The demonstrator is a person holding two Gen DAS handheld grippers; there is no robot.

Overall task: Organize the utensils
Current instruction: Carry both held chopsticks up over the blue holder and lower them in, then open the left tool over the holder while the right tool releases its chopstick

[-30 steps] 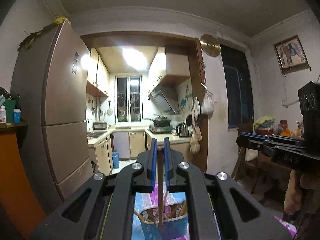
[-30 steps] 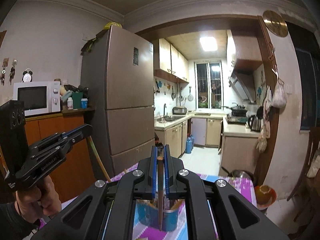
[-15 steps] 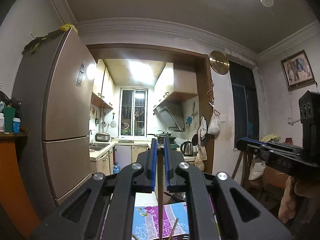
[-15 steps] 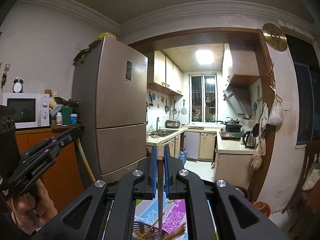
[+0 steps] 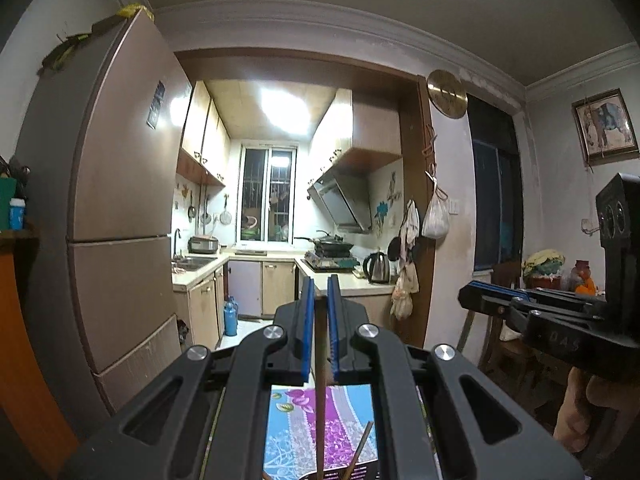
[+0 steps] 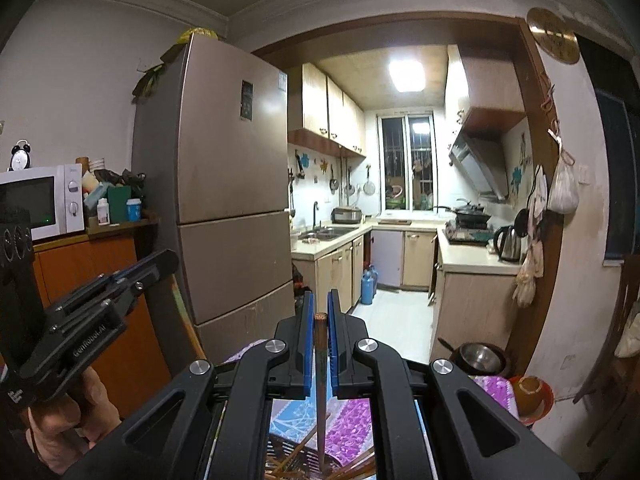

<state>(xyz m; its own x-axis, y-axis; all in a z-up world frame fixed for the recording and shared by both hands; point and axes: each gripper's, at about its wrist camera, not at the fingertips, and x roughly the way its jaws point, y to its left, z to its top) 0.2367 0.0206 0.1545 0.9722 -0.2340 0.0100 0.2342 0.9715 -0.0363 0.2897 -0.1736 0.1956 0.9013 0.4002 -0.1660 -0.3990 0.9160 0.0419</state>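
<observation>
Both grippers (image 5: 319, 300) (image 6: 320, 312) pinch brown wooden chopsticks (image 5: 320, 400) (image 6: 320, 380) vert

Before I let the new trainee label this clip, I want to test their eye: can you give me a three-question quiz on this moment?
1. True or false: the left gripper holds nothing between its blue pads.
2. Multiple choice: what does the right gripper hold? A) a spoon B) a chopstick C) a fork
3. Short answer: in the right wrist view, what lies below the held chopstick's lower tip?

Key
1. False: a thin chopstick runs down between the pads.
2. B
3. A dark basket with loose chopsticks in it, on the flowered tablecloth.
</observation>
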